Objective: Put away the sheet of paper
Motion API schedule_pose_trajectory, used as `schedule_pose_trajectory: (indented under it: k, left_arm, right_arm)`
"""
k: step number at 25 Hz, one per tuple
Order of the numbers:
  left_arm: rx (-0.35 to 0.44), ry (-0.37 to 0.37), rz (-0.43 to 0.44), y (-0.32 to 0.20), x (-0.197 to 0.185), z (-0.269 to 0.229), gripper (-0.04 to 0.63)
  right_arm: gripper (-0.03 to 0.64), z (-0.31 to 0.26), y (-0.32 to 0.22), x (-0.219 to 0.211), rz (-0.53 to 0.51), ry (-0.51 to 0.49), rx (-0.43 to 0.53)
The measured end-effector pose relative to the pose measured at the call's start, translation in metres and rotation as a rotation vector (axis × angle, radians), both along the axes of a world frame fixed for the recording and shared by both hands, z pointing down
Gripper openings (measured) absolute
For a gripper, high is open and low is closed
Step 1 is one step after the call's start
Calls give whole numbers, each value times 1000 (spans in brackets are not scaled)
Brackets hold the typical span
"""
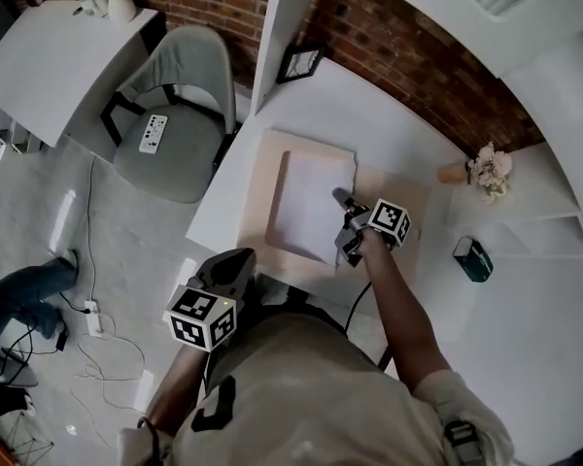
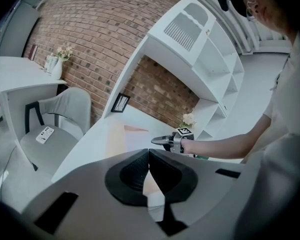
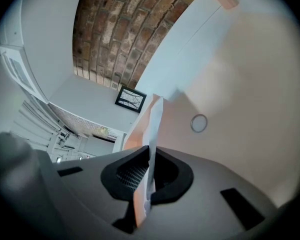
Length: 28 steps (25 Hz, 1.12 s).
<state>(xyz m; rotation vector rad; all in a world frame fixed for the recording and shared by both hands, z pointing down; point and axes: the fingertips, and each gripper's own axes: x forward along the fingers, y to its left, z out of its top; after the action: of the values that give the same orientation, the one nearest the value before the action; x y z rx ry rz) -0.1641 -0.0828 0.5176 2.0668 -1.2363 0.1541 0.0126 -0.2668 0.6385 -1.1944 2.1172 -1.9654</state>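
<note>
**Right gripper** [image 1: 341, 201]: closed on the right-hand edge of the sheet of paper [image 1: 306, 208]. Its own view shows the 2 jaws pressed together with the white sheet standing edge-on between the pads. The sheet runs up and away from the jaws. A peach-coloured layer sits just beside the sheet at the jaws. It may be pinched as well, but the view is too close to confirm this.

**Sheet of paper:** it sits over the beige folder [image 1: 261, 189], which lies flat on the white counter [image 1: 342, 105]. The folder shows on the left, on the far side and well out to the right of the sheet. The edge at the right gripper is raised off the folder. The rest looks flat in the head view.

**Left gripper** [image 1: 234, 262]: shut, with the 2 pads meeting in a line and nothing between them. It is held low at the near-left corner of the counter, off its edge. It is well apart from the sheet and touches nothing.

**Other items:**
- 1 small round ring [image 3: 199, 123] shows on the pale surface beyond the right gripper.
- 1 framed picture [image 1: 301, 63] stands at the far end of the counter.
- 1 grey chair [image 1: 175, 115] stands to the left of the counter.
</note>
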Motion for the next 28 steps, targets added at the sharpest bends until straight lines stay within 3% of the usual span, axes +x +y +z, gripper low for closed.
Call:
schedule_pose_trajectory:
  k: [17,28]
  left_arm:
    - [4,-56,-84,-14,-27,-6,17]
    - [-18,-59,-57,-8,-15,-3,17]
  right_arm:
    - [28,7,-5,-20,-21,-59,-19]
    - [28,8,-3,-43,-37,-95,-29]
